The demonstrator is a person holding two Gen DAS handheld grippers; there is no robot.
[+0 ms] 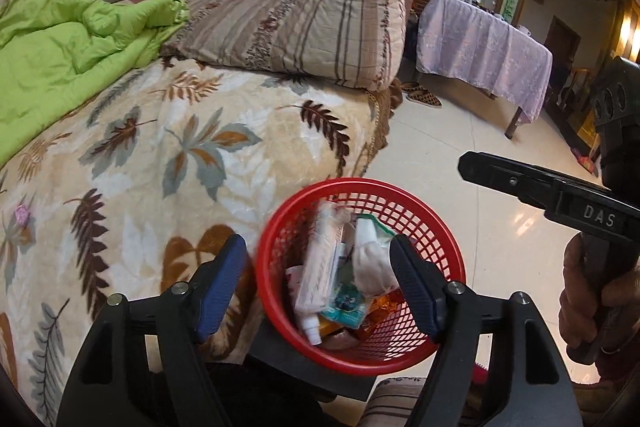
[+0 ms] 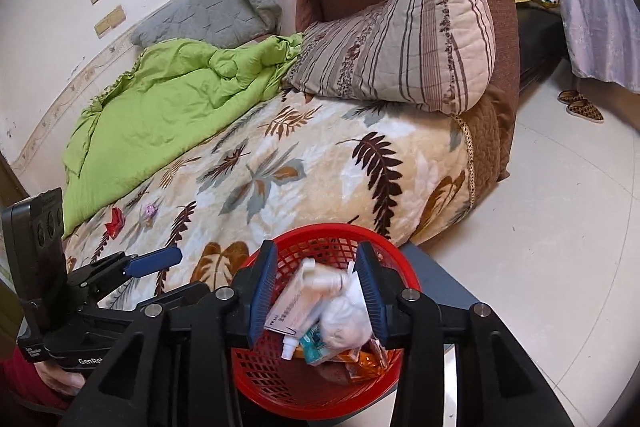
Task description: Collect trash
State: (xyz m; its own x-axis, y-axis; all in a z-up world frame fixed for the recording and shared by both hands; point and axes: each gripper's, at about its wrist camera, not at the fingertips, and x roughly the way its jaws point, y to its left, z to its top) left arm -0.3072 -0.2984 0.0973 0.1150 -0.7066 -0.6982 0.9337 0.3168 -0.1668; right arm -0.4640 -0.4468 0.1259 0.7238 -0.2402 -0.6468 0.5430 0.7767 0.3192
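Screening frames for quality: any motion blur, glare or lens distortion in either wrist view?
Left wrist: the white tube carton in the red plastic mesh basket is smeared at its top; window glare on the glossy floor tiles; dark fisheye corners. Right wrist: white items over the basket blurred; bed edge bowed.

Red plastic lattice basket (image 1: 436, 227), slightly glossy. Plush leaf-print blanket (image 1: 168, 163); crinkled, faintly shiny green quilt (image 2: 168, 107); quilted striped cotton pillow (image 1: 304, 31). Polished, reflective floor tiles (image 1: 500, 195). Matt black plastic tool (image 2: 316, 291), ribbed blue pads (image 2: 262, 303).
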